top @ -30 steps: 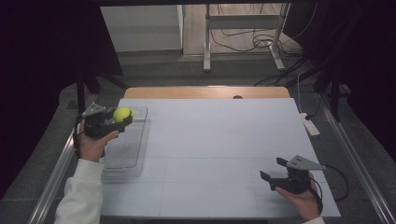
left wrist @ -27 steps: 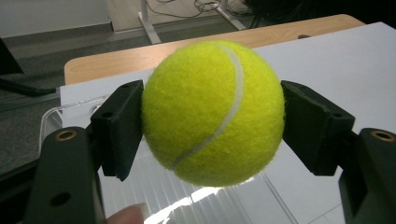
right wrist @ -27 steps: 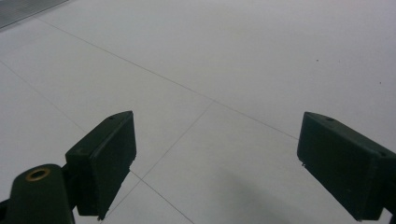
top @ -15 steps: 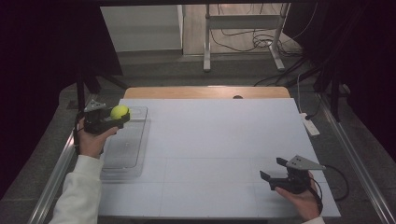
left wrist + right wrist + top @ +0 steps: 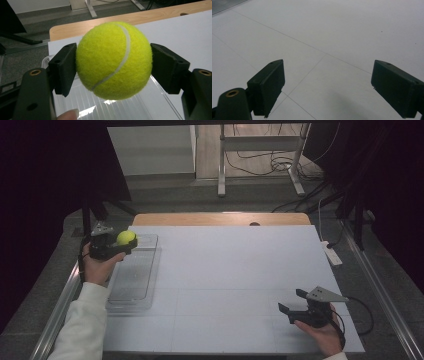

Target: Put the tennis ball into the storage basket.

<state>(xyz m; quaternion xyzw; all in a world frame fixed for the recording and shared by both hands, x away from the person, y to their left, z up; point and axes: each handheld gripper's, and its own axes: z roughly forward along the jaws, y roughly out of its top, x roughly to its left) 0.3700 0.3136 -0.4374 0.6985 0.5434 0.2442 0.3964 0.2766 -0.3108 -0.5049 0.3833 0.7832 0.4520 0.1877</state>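
One tennis ball (image 5: 126, 237), one clear tray (image 5: 131, 275), two grippers. Your left gripper (image 5: 116, 246) is clamped on the ball, a pad pressed to each side, held above the tray's far end at about 10 o'clock on the white table (image 5: 235, 280). Nothing lies in the tray. Your right gripper (image 5: 296, 305) sits low at about 4 o'clock, jaws spread wide with nothing between them, well apart from ball and tray.
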